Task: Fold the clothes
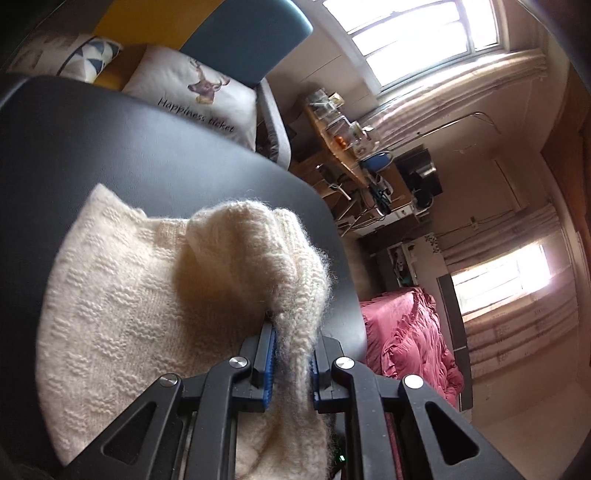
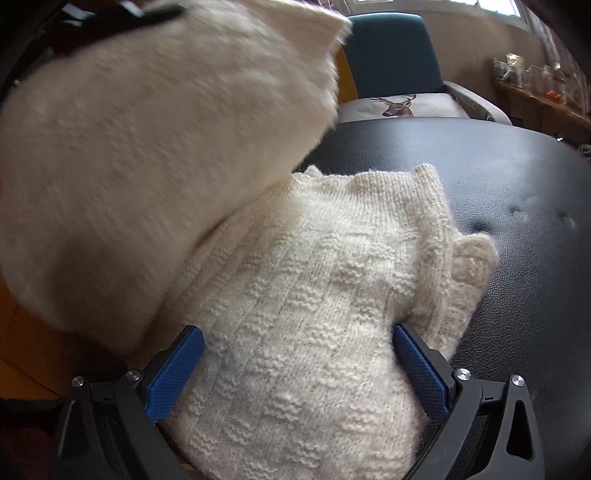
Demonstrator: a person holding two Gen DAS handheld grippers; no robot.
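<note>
A cream knitted sweater lies on a black leather-like table. My left gripper is shut on a ribbed edge of the sweater, which bunches up between its blue pads. In the right wrist view that lifted part hangs blurred over the left of the flat sweater. My right gripper is open wide just above the flat knit. Its blue fingers stand on either side of the fabric and do not press it. A folded sleeve end sticks out at the right.
Behind the table is a sofa with a teal backrest and a deer-print cushion. A cluttered wooden shelf stands against the wall. A red quilted cover lies beyond the table's edge.
</note>
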